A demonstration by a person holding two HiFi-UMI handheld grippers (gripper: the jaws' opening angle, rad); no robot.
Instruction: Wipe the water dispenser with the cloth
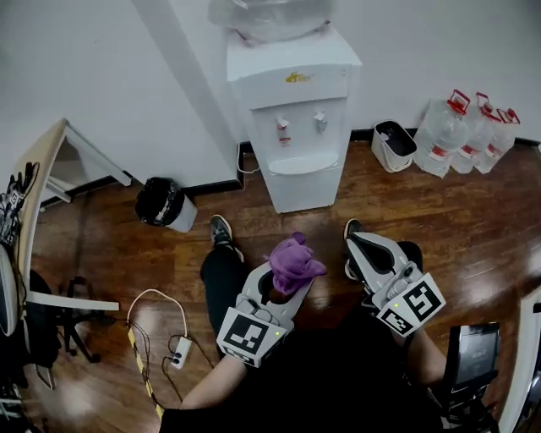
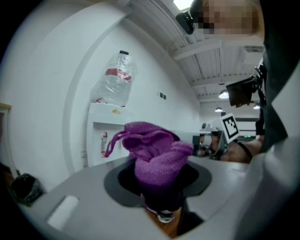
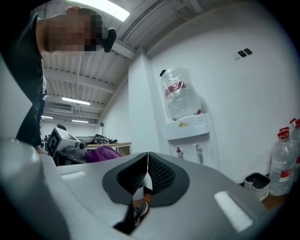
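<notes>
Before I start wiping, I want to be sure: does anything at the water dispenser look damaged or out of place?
Yes. The bottle on top of the water dispenser looks crumpled, with its walls caved in rather than round. I see no spill on the floor near it.

A: Claws?
B: Left claw (image 1: 283, 283) and right claw (image 1: 362, 245): pale grey shells, black inside, each with a black-and-white marker cube (image 1: 248, 334).
A: Clothing?
B: Black trousers (image 1: 221, 275), dark sneakers (image 1: 221, 229) with pale soles.

Bright, even light from ceiling strips (image 3: 101, 10); fisheye-bent, dark-cornered gripper views, foreground soft.
</notes>
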